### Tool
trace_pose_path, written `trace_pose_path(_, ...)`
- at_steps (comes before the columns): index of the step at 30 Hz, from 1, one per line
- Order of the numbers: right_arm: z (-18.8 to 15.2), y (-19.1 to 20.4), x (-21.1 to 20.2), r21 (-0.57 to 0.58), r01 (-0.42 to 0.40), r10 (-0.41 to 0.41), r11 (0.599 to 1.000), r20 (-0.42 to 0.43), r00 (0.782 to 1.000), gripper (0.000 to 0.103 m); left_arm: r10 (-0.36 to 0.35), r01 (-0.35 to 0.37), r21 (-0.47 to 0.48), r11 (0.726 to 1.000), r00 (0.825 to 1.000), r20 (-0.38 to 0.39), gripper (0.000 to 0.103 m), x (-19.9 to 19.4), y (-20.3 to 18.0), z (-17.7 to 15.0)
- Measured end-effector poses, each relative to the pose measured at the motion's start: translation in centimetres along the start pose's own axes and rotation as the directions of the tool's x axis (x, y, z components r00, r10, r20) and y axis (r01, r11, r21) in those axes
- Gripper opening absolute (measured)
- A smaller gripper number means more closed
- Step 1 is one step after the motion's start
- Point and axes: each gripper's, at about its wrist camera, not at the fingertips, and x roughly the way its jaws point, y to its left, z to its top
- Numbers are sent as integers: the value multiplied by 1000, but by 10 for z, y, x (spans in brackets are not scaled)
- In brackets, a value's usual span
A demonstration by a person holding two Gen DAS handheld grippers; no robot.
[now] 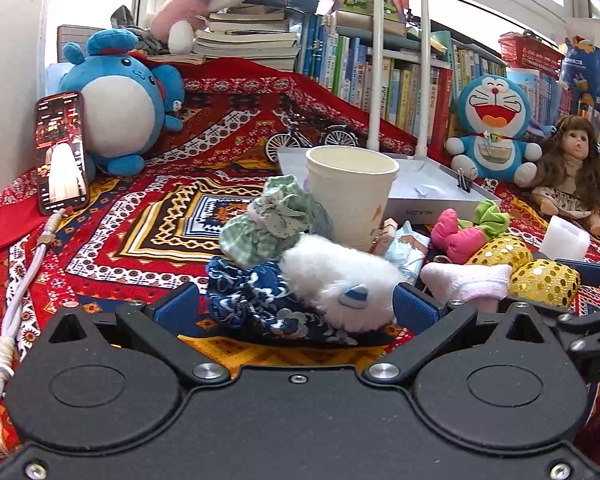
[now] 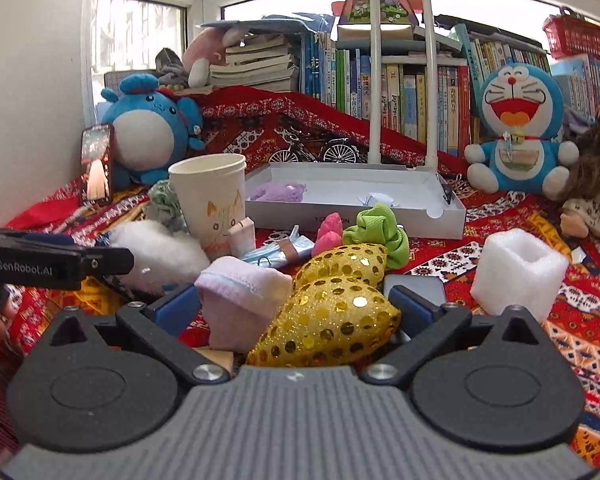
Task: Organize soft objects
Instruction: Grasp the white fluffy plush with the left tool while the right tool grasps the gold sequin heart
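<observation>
My left gripper (image 1: 296,304) is open, its blue pads on either side of a white fluffy toy (image 1: 340,280) lying on a dark blue patterned scrunchie (image 1: 252,300). A green checked scrunchie (image 1: 272,220) sits just behind them. My right gripper (image 2: 300,304) is open around a gold sequin bow (image 2: 336,308) and a pink folded cloth (image 2: 240,292). A pink plush piece (image 2: 329,230) and a lime green scrunchie (image 2: 380,232) lie behind the bow. A white shallow box (image 2: 380,216) holds a purple scrunchie (image 2: 278,192).
A paper cup (image 1: 350,196) stands mid-table beside small packets (image 2: 276,250). A white foam block (image 2: 516,272) is at right. A phone (image 1: 62,152), blue plush (image 1: 120,100), Doraemon plush (image 2: 516,128), doll (image 1: 572,168), model bicycle (image 1: 312,140) and books (image 2: 400,92) line the back.
</observation>
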Motion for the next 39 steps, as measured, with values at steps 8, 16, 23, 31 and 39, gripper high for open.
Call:
trace_pose_path(8,-3,11,6,-93,56,-57,994,-7,998,103,-16,15,35,999,1000,9,103,4,-13,2)
trace_pose_path(16,-3,9,11,-71,69,-69,995,7,998,103,-16,12,86,996,999,43,102,6,-25,2)
trace_pose_path(23,-4,7,12,-54,64,-63,997,26,998,103,-29,25,88,996,999,44,99,11,-28,2)
trace_pose_path(31,-5,10,12,-67,69,-67,995,30,997,103,-37,34,91,995,999,28,95,17,-30,1)
trace_pose_path(39,-6,11,12,-77,77,-74,994,35,997,103,-43,42,93,995,999,8,89,22,-35,2)
